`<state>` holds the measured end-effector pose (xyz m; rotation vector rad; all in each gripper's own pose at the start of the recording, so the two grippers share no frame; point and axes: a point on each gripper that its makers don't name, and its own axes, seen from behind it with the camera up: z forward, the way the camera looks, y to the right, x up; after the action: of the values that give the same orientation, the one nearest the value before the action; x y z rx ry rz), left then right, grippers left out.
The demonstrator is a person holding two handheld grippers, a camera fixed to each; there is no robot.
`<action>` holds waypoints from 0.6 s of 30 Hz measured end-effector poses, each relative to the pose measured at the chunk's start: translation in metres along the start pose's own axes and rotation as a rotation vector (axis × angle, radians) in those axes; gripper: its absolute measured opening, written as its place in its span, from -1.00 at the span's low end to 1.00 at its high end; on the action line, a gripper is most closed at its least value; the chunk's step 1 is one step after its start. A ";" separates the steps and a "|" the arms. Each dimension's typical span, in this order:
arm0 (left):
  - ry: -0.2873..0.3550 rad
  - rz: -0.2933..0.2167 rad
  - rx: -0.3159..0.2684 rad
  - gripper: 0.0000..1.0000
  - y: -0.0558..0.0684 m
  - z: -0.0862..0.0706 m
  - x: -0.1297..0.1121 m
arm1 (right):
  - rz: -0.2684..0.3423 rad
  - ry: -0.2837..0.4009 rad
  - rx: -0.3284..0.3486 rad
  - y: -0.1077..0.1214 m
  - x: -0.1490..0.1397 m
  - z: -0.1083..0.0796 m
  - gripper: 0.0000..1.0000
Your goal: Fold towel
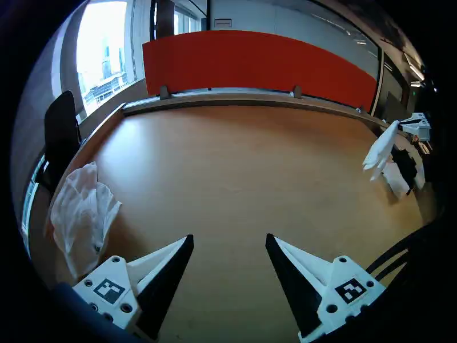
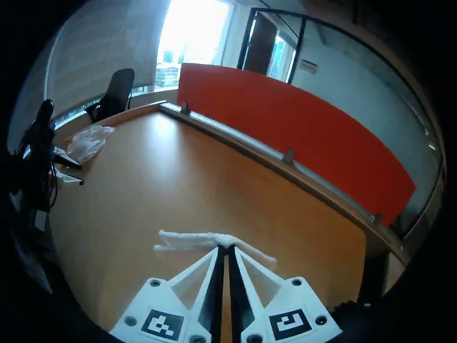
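Note:
A white towel point(image 2: 212, 239) hangs bunched in a thin strip above the wooden table point(image 2: 171, 177), with my right gripper point(image 2: 224, 249) shut on its upper edge. In the left gripper view the same towel point(image 1: 381, 153) dangles at the far right under the right gripper point(image 1: 403, 127). My left gripper point(image 1: 228, 243) stands open low over the table point(image 1: 240, 171), with nothing between its fingers. In the right gripper view it shows again at the far left as the left gripper point(image 2: 76, 173), well away from the towel.
A crumpled white heap of cloth point(image 1: 83, 220) lies near the table's left edge and shows as the heap point(image 2: 88, 142) beside the left gripper. A red divider panel point(image 1: 257, 63) runs along the far edge. A black chair point(image 1: 60, 134) stands beyond the left corner.

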<state>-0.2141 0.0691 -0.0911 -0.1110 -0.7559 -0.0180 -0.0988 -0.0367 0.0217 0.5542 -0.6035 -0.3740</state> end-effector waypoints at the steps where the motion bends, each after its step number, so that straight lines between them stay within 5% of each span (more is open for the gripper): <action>1: 0.000 0.000 0.001 0.87 0.000 0.000 0.000 | 0.004 -0.002 -0.003 0.003 -0.001 0.000 -0.90; 18: -0.009 0.002 0.006 0.87 0.000 0.006 0.003 | 0.023 -0.048 -0.074 0.063 -0.026 -0.012 -0.90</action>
<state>-0.2157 0.0698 -0.0845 -0.1063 -0.7652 -0.0135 -0.1004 0.0301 0.0398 0.4676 -0.6392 -0.3871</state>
